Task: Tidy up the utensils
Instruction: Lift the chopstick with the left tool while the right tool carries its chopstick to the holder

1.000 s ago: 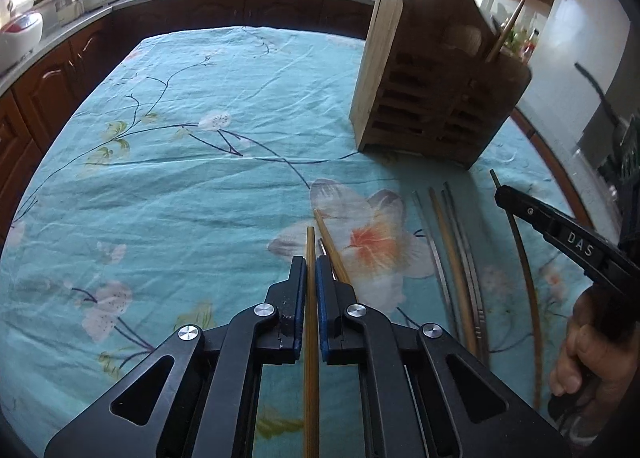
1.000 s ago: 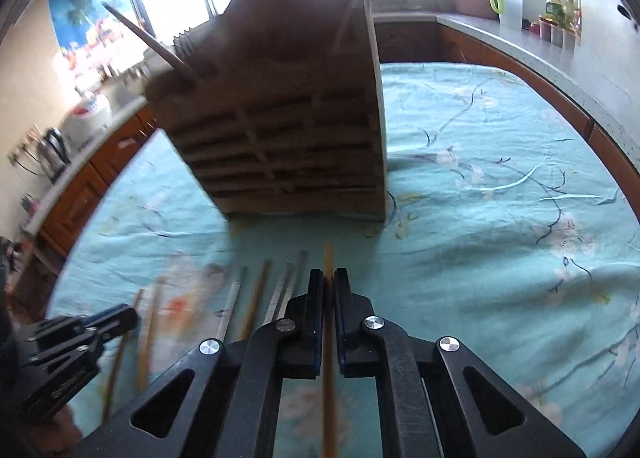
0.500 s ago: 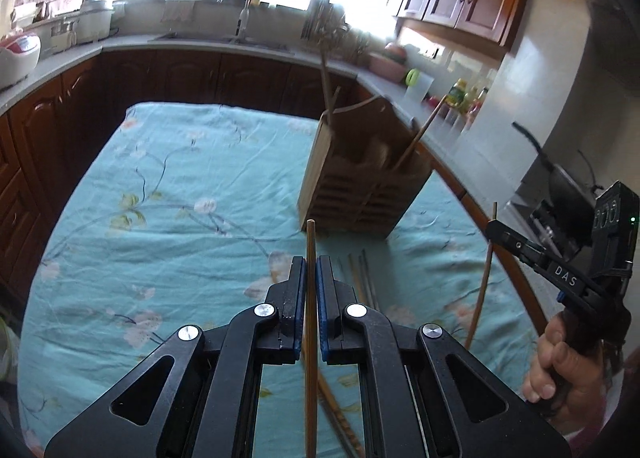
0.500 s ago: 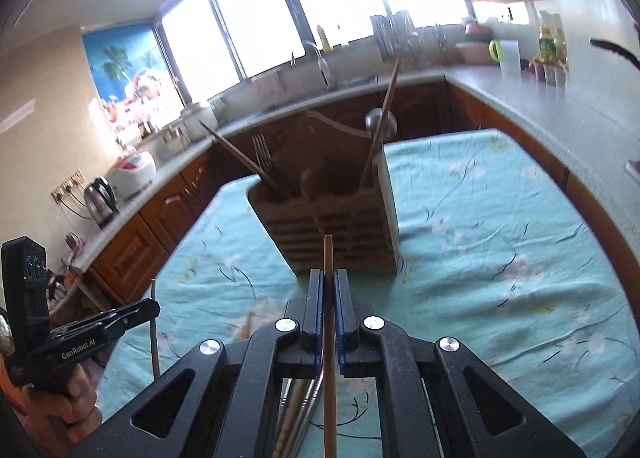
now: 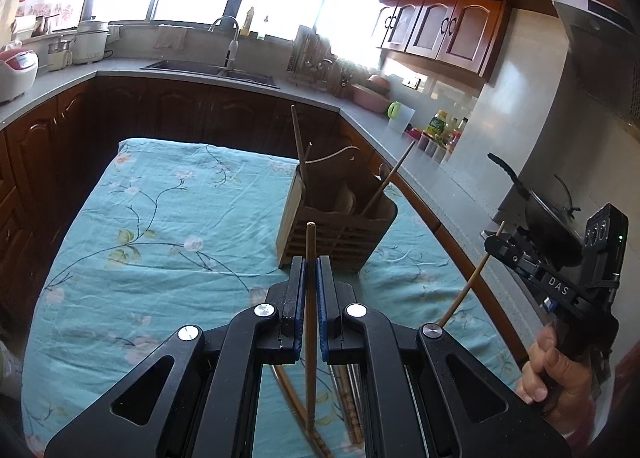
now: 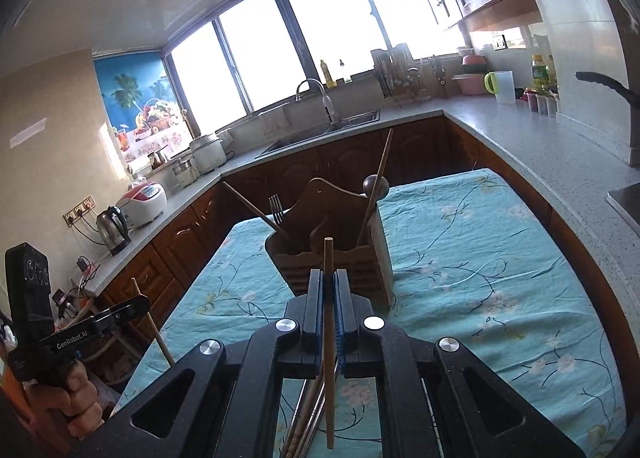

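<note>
Claw (image 5: 310, 294) w/ thin wooden chopstick (image 5: 310, 258)

The black gripper body (image 5: 308, 378) is hiding most of the loose chopsticks (image 5: 352, 410) lying at the frame's bottom centre.

Two grippers: left (image 5: 311, 270), right (image 6: 329, 282), each clamped on one chopstick (image 5: 310, 298) (image 6: 329, 298). One wooden holder (image 5: 340, 225) on one tablecloth (image 5: 160, 217). In the holder: two upright sticks (image 6: 378, 185), one fork (image 6: 276, 207), one round-headed ladle (image 6: 375, 182). More chopsticks on the cloth, number unclear
</note>
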`<action>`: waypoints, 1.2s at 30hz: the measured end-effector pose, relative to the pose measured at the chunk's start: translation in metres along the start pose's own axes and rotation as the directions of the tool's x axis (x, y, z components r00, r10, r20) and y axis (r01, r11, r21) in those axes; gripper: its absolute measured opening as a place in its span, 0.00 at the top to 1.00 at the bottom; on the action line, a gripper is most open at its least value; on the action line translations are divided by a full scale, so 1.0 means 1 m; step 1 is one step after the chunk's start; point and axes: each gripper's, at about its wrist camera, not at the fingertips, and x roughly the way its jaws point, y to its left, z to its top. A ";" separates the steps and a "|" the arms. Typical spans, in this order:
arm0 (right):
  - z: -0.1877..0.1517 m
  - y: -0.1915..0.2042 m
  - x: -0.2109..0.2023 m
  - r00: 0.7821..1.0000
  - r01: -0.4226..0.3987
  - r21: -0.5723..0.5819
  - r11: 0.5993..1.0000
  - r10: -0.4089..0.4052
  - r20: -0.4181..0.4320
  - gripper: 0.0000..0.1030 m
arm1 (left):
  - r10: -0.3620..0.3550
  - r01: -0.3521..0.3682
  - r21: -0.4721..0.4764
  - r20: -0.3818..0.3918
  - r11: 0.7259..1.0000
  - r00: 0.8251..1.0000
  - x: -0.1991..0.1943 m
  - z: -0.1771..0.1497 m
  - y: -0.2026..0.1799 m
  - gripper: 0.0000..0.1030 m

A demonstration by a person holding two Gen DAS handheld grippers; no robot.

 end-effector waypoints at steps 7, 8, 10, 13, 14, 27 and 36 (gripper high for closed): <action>0.006 -0.002 -0.005 1.000 0.000 0.010 1.000 -0.001 0.030 0.95 | -0.006 0.006 0.000 0.036 1.000 0.999 -0.002 0.012 -0.003 0.96; 0.007 -0.002 -0.005 0.999 -0.001 0.013 1.000 0.001 0.033 0.95 | -0.008 0.008 -0.001 0.043 1.000 0.999 -0.002 0.013 -0.003 0.96; 0.010 -0.003 -0.004 0.999 0.001 0.015 1.000 -0.002 0.040 0.95 | -0.009 0.009 -0.002 0.052 1.000 0.999 -0.001 0.017 -0.004 0.96; 0.017 -0.006 -0.004 0.998 0.004 0.022 1.000 -0.006 0.057 0.95 | -0.010 0.010 -0.005 0.070 1.000 0.998 0.001 0.025 -0.005 0.96; 0.020 -0.007 -0.004 0.998 0.007 0.024 1.000 -0.008 0.066 0.95 | -0.012 0.013 -0.006 0.077 1.000 0.997 0.002 0.029 -0.005 0.96; 0.086 -0.016 0.003 0.973 0.031 0.054 0.998 -0.043 0.228 0.95 | 0.000 0.007 -0.027 0.255 1.000 0.967 0.018 0.110 -0.016 0.96; 0.140 -0.022 0.036 0.944 0.045 0.087 0.995 -0.071 0.323 0.95 | 0.079 -0.059 -0.066 0.374 0.996 0.924 0.055 0.160 -0.016 0.96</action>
